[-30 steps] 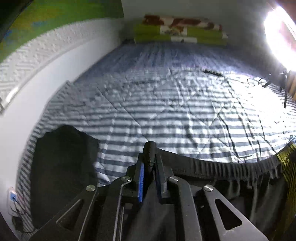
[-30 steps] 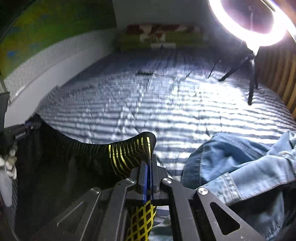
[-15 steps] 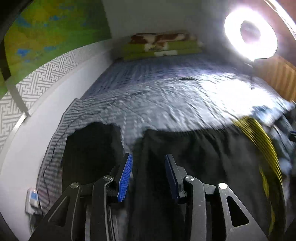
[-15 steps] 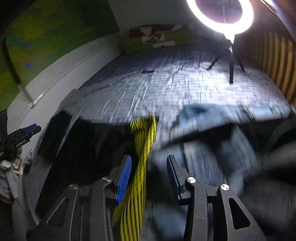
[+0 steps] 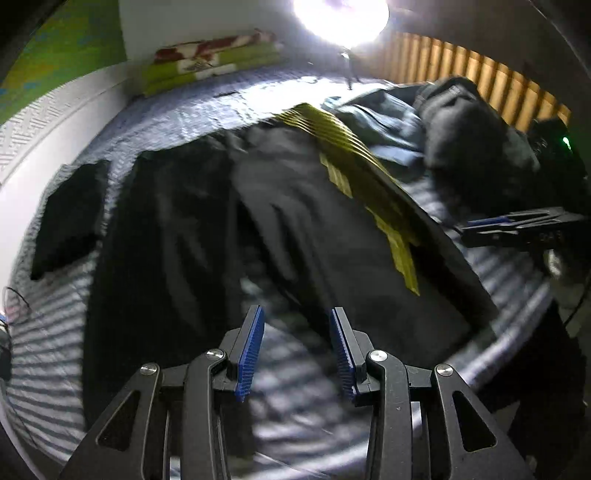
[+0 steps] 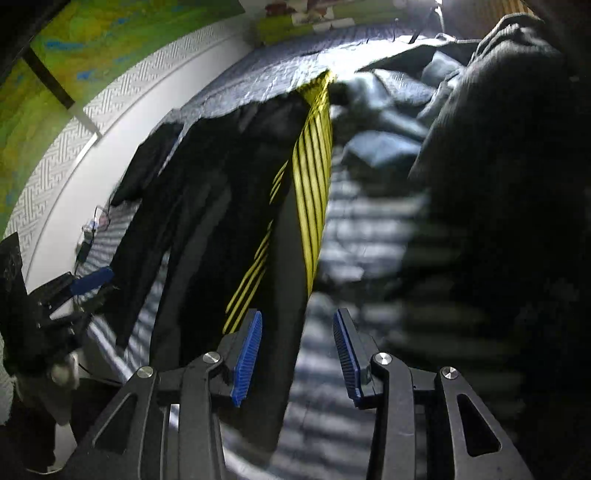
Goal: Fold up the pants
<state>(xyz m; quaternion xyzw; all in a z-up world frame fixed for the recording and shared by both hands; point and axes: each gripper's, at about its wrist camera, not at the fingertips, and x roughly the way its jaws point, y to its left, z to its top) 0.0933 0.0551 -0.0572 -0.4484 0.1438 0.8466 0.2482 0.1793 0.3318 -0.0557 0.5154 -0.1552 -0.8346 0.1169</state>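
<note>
One pants (image 5: 295, 229), two grippers — (image 5: 297, 350), (image 6: 297, 350).

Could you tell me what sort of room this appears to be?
Most likely a bedroom: a bed with a striped quilt, folded blankets stacked at its far end, and black pants laid out beside piled clothes.

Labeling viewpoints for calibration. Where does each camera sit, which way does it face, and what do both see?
Left wrist: on the left gripper, above the bed, looking toward the ring light; own open fingers show, right gripper at right edge.
Right wrist: on the right gripper, looking along the pants; own open fingers show, left gripper at left edge.
Shared: black pants with yellow stripes, striped bed, clothes pile.
</note>
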